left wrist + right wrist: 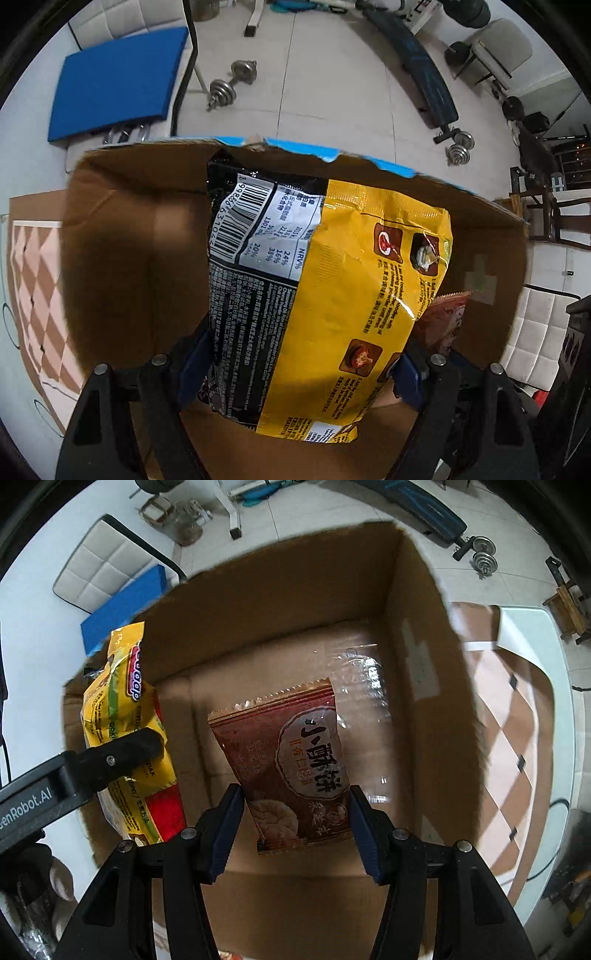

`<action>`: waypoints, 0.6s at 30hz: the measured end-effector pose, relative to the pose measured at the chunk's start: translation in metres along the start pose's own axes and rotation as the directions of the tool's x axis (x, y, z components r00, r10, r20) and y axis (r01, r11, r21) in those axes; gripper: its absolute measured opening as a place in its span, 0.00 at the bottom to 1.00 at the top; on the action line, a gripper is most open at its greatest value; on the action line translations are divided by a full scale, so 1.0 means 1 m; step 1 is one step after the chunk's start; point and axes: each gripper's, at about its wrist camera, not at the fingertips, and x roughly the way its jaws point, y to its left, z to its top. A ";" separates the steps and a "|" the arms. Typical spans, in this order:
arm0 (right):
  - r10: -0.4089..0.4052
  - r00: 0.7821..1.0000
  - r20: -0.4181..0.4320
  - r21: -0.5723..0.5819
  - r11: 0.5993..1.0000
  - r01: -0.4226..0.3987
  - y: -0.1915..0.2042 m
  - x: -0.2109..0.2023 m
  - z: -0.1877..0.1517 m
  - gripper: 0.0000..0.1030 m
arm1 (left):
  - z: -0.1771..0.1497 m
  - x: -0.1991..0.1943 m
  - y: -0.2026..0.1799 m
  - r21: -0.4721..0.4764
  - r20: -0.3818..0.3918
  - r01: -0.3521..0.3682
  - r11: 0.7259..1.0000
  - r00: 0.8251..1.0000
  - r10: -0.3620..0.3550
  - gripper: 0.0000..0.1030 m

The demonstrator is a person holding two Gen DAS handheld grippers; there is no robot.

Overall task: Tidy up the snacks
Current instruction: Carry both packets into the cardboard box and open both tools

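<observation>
The right gripper (295, 827) has its jaws pinching a small reddish-brown pastry packet (295, 771) by its side edges; the packet bears large Chinese characters on a pale round label and has a serrated top seam. It hangs at the centre of the right wrist frame, over the open cardboard box (413, 664). The left gripper (299, 376) has its jaws clamped on a much wider yellow and black instant-noodle packet (321, 295), barcode and nutrition table towards the upper left. That packet fills the middle of the left wrist frame, inside the box's walls. The box stands on a white worktop (33, 646) beside a checked mat (509, 716).
</observation>
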 end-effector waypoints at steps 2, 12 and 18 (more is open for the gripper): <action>-0.010 1.000 -0.011 -0.017 1.000 0.010 0.002 0.007 0.002 0.58 | 0.000 0.006 -0.002 -0.008 -0.018 0.000 1.000 1.000 -0.001 0.80; -0.028 0.998 -0.056 -0.083 0.996 0.023 0.006 0.027 0.011 0.82 | -0.007 0.005 0.000 0.012 -0.013 -0.059 0.998 0.998 0.059 0.84; -0.096 0.994 -0.051 -0.133 0.987 0.088 0.016 0.022 0.001 0.89 | -0.014 -0.012 0.008 0.020 0.026 -0.078 0.997 0.997 0.077 0.87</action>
